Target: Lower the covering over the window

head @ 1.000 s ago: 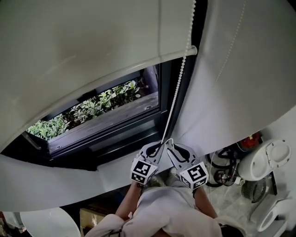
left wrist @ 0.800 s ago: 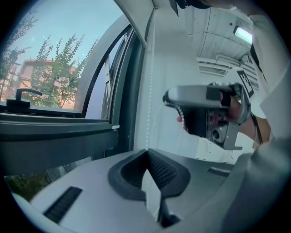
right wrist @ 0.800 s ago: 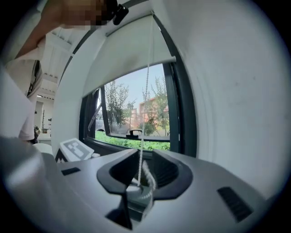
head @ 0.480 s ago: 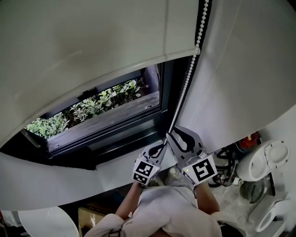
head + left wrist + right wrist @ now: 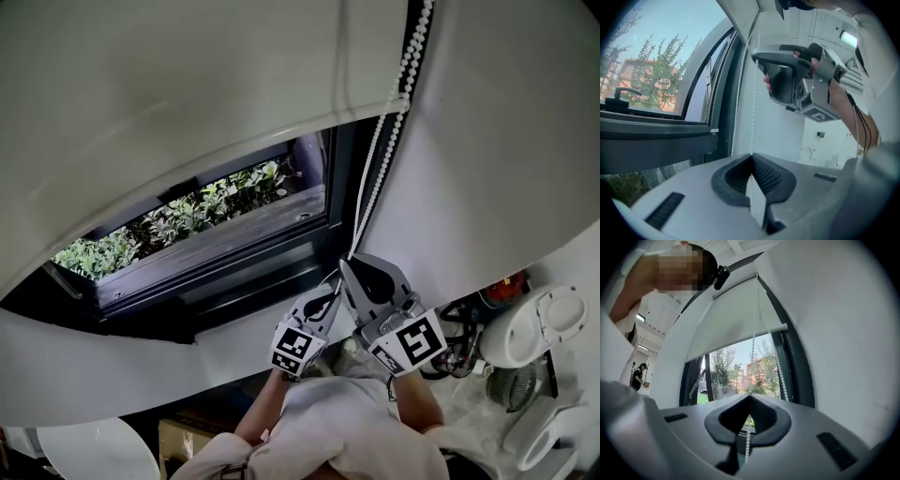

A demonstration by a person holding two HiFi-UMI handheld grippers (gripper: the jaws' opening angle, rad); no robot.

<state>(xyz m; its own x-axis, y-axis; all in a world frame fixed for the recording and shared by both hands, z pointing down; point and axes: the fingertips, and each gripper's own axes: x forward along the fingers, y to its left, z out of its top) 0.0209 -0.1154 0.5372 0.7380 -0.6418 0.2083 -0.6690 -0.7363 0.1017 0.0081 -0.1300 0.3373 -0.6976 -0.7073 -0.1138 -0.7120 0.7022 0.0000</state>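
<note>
Pinching the bead chain (image 5: 385, 150), right gripper (image 5: 346, 263) fingers just closed; left gripper (image 5: 333, 293) clamps it.

Head view: looking steeply down from above on dark-framed glass window (image 5: 206, 211). Gripper views: close behind own jaws, roughly level, sharing window and white beaded cord (image 5: 781, 376).

You have no words, numbers or brand names to read in any view. The only printed signs are the black-and-white square markers on the left gripper's cube (image 5: 293, 349) and the right gripper's cube (image 5: 412, 343). They are patterns, not letters.
</note>
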